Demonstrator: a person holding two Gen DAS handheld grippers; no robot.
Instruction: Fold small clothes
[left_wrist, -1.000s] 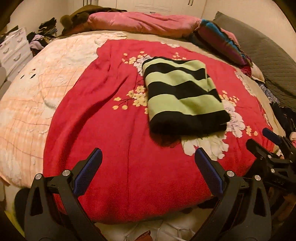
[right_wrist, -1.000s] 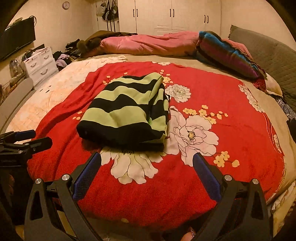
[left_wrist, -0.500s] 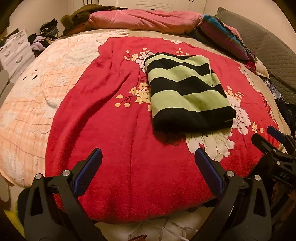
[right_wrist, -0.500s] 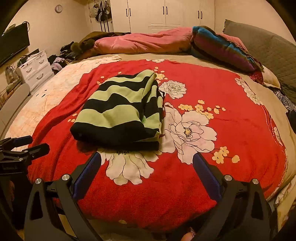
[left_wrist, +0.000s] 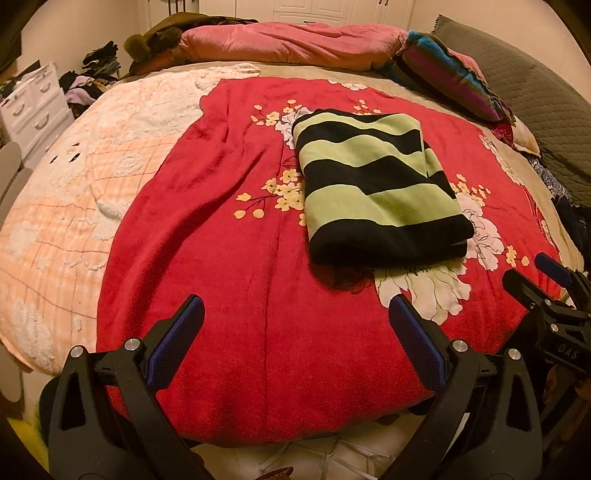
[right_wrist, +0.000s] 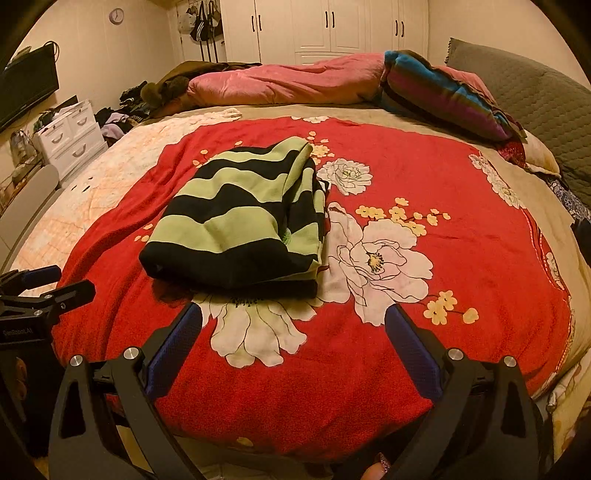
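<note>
Red floral blanket (right_wrist: 461, 258) under folded striped garment (right_wrist: 236, 218), pink duvet (right_wrist: 288, 79) behind

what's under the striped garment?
The folded striped garment lies on the red floral blanket; white flower print shows at its near edge. Whatever lies directly beneath it is covered.

Counted one folded striped garment (left_wrist: 376, 192) on one red flowered blanket (left_wrist: 229, 258), with two grippers in view, left gripper (left_wrist: 295, 314) and right gripper (right_wrist: 293, 321), each showing two blue-padded fingers spread apart and holding nothing. Far side of bed held one pink quilt (right_wrist: 284, 81), one multicoloured striped blanket (right_wrist: 443, 92) and one grey quilted cushion (right_wrist: 524, 96). Also noted one white drawer unit (right_wrist: 74, 136), one wall clock (right_wrist: 116, 15) and one dark screen (right_wrist: 26, 88).
</note>
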